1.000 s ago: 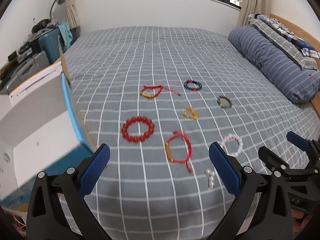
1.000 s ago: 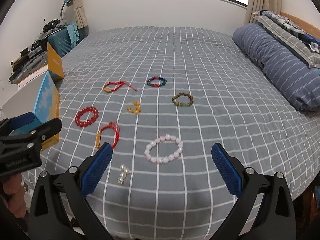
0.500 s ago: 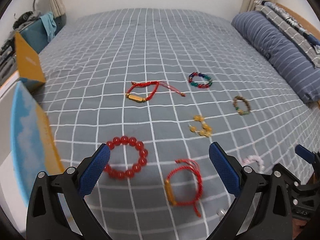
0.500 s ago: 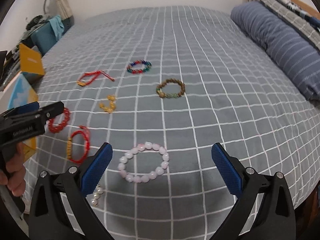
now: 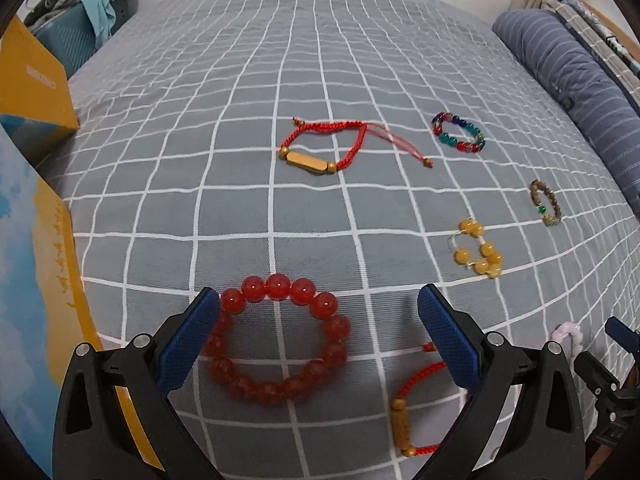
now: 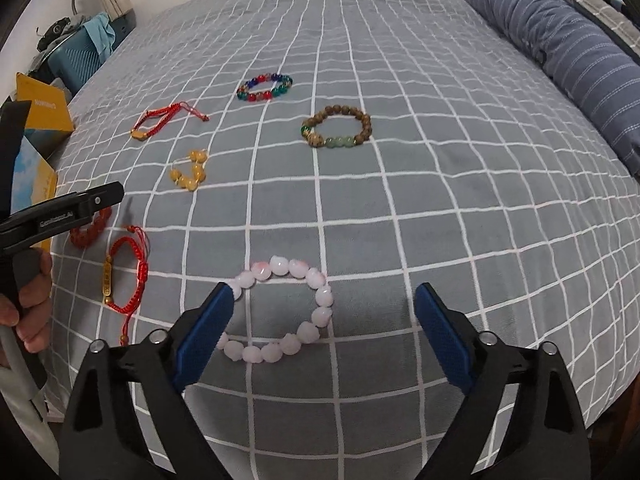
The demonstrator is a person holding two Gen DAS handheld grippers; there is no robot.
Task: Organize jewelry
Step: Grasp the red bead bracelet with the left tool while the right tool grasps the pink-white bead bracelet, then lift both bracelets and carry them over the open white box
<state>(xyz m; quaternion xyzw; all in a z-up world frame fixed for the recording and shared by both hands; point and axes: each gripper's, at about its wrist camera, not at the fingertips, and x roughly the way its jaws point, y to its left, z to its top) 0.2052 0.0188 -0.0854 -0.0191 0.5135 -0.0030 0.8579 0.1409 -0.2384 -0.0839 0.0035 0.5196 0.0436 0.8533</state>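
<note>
Both my tools hung low over beaded bracelets lying on the bed (image 5: 304,64).

My left tool (image 5: 319,340) stood wide open, empty, straddling the red bead bracelet (image 5: 276,340); my right tool (image 6: 322,338), holding nothing, was closing around the pink bead bracelet (image 6: 280,310). Each looked light, floppy on its cord, with smooth, slippery beads, so I judged pinching across one side of the loop best.

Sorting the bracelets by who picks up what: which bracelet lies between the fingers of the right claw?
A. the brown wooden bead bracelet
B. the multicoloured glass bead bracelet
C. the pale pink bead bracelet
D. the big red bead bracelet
C: in the right wrist view the pale pink bead bracelet lies on the bedspread between the fingers of the right claw, whose jaws are closing but not yet pressing on it.
</note>
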